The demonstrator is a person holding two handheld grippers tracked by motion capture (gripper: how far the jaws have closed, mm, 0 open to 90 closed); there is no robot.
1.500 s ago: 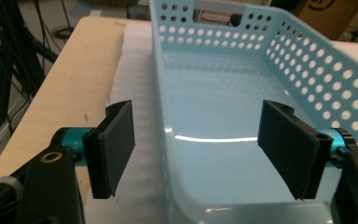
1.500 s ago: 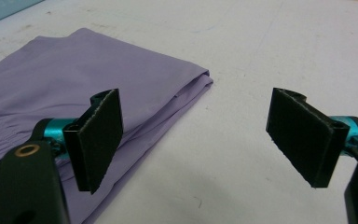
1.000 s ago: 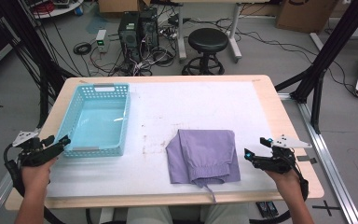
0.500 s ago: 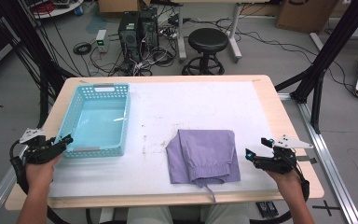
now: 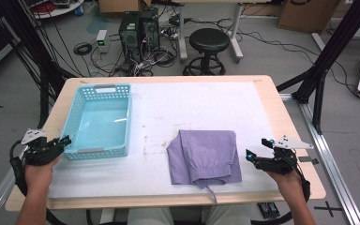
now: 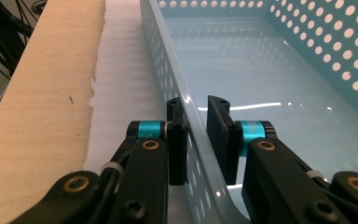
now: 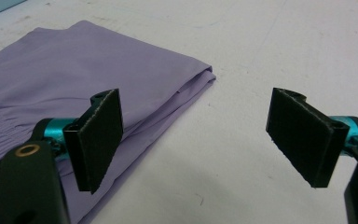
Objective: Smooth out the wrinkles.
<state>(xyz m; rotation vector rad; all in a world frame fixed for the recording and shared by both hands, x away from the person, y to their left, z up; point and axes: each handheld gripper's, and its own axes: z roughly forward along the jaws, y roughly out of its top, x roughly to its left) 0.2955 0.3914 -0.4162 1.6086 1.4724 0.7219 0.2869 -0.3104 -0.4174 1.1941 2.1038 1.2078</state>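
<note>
A light blue perforated basket [image 5: 77,152] stands on the left of the table. My left gripper [image 5: 65,140] is at its near left corner and straddles the basket's side wall [image 6: 168,51], one pad outside, one inside. Its jaws have just been closing on that wall; the outer pad [image 6: 177,140] lies against it and a thin gap shows at the inner pad, so it is open. A folded lilac garment [image 5: 206,157] lies right of centre. My right gripper [image 5: 257,148] hovers open just right of the garment [image 7: 74,70], nothing between its pads.
A white mat [image 5: 192,108] covers the wooden table [image 5: 267,93]; the table's bare wood edge [image 6: 37,93] runs left of the basket. A drawstring hangs off the garment's near end. On the floor beyond are a black stool [image 5: 208,42], computer towers and cables.
The left gripper's jaws have narrowed around the basket's side wall. Both hands, the basket and the garment have stayed where they were.
</note>
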